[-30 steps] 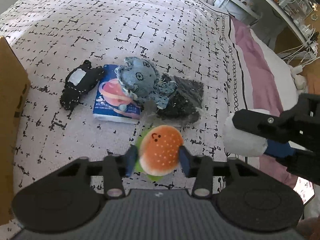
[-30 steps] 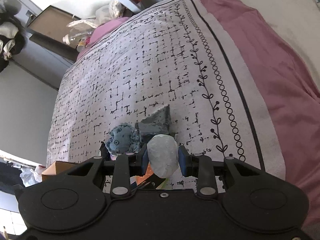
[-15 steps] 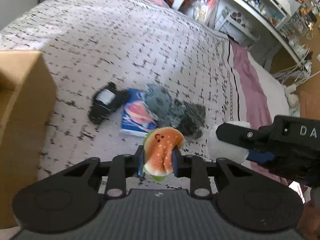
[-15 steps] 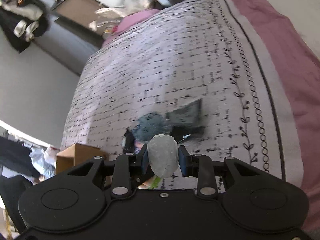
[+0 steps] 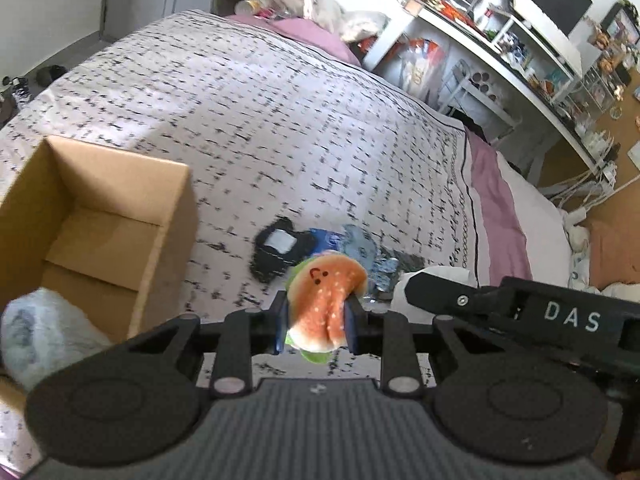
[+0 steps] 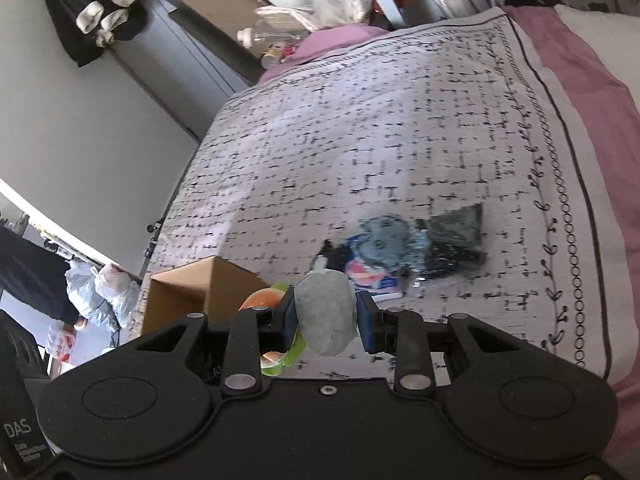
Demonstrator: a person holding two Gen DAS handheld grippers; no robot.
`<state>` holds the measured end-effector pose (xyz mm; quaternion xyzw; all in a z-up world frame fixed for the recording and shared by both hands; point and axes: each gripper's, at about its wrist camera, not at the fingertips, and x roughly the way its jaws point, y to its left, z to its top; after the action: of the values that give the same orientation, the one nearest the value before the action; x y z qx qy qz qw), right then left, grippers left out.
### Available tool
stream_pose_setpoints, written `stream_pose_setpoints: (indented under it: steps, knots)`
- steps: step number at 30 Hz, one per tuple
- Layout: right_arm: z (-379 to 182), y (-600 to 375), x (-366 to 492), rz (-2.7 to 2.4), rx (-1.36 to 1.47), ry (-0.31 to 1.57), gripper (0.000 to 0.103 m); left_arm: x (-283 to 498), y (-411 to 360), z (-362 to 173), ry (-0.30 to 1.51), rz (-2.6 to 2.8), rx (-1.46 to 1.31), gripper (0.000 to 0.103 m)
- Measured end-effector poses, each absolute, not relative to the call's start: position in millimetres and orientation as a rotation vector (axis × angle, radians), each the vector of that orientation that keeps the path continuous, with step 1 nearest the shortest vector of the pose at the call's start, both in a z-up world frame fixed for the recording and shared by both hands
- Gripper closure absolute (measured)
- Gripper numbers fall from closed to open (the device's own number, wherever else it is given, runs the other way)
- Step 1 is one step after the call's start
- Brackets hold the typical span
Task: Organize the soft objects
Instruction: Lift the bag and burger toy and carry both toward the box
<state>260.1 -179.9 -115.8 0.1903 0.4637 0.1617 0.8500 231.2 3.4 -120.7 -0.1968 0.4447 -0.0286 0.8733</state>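
1. Far left, the cardboard box (image 5: 100,216) sits open on the patterned bedspread (image 5: 280,112), with a crumpled pale plastic bag (image 5: 44,332) lying at its near end. That box looks like the drop spot.
2. Centre, the left gripper (image 5: 316,320) is clenched on the burger plush (image 5: 326,300), squeezing it narrow, up off the bed and to the right of the box. My call: swing it left over the open top, get low between the walls, then let go, since a soft toy can bounce off a rim.
3. Right, the right gripper (image 6: 326,318) is grasping a white soft ball (image 6: 326,312), held just beside the burger. Best to feed one hand in at a time so the two tools don't knock.
4. On the bed beyond, a black plush (image 5: 276,252), a printed tissue pack (image 6: 372,276), a denim plush (image 6: 388,240) and a dark packet (image 6: 456,236) wait in a touching pile.
5. Hard to read: motion blur smears that pile, the box floor is only partly seen, and what the plastic bag holds can't be made out.
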Motion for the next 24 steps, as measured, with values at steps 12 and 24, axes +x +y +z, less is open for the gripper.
stream_pose_setpoints:
  steps: [12,24]
  knots:
    - [-93,-131,250,0.406,0.379,0.942,0.073,204,69,-111,0.893,0.017,-0.485,0.076]
    - [-93,-81,240,0.462,0.348,0.963,0.073,178,111,-120,0.921,0.084,-0.545,0.075]
